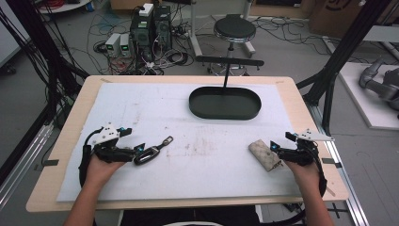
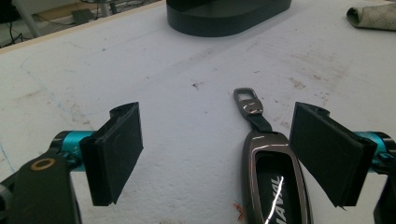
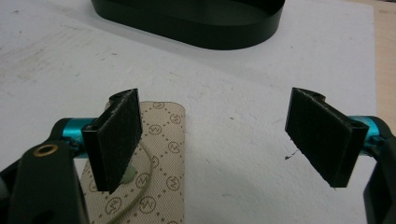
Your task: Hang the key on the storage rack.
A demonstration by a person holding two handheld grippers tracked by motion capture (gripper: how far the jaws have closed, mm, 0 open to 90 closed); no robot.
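Progress: we have nothing in the black oval tray (image 1: 225, 103) yet.
Left gripper (image 2: 219, 154): our jaws wide, empty, beside the glossy dark key fob (image 2: 275, 179).
Right gripper (image 3: 219, 140): our jaws wide, empty, by the beige patterned pouch (image 3: 159, 163).

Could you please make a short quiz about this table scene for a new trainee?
1. True or false: the key fob lies inside the black tray.
2. Which tool is nearest the patterned pouch? A) left tool B) right tool
3. Fill in: in its own view, both pads of the left tool stand ____ , gripping nothing.

Key: 1 false, it lies on the white mat. 2 B. 3 apart.
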